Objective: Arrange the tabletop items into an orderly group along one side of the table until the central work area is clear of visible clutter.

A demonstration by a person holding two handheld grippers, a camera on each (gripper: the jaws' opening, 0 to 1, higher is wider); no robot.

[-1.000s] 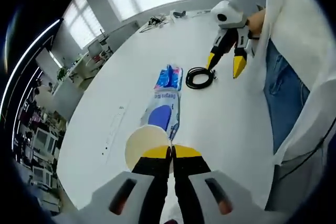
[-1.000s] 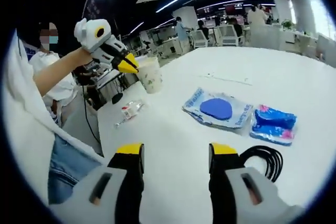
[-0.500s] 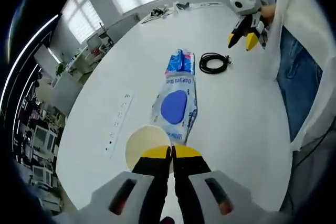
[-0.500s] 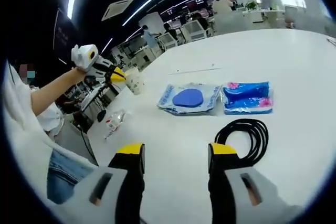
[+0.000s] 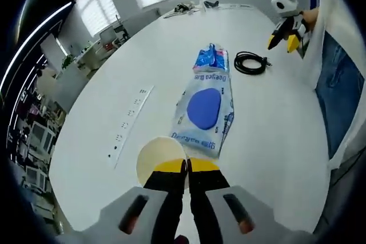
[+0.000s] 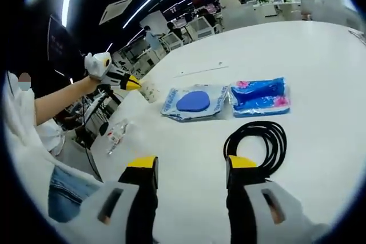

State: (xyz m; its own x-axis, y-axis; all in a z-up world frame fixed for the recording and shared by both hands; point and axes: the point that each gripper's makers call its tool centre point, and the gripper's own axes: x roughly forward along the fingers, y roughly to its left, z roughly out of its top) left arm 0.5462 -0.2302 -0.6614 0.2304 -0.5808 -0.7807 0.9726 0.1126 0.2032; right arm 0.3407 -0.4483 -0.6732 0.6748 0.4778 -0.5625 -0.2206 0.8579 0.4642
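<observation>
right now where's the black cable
In the right gripper view the coiled black cable lies on the white table, just ahead of the right gripper and below the blue packet.

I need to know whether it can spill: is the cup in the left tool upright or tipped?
Upright: in the right gripper view the cup hangs rim-up from the left tool. Contents: cannot tell.

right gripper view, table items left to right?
small clear packet → cup held in the left claw → pouch with the blue oval → blue wrapped pack. The black cable coil lies nearer, below the packs.
</observation>
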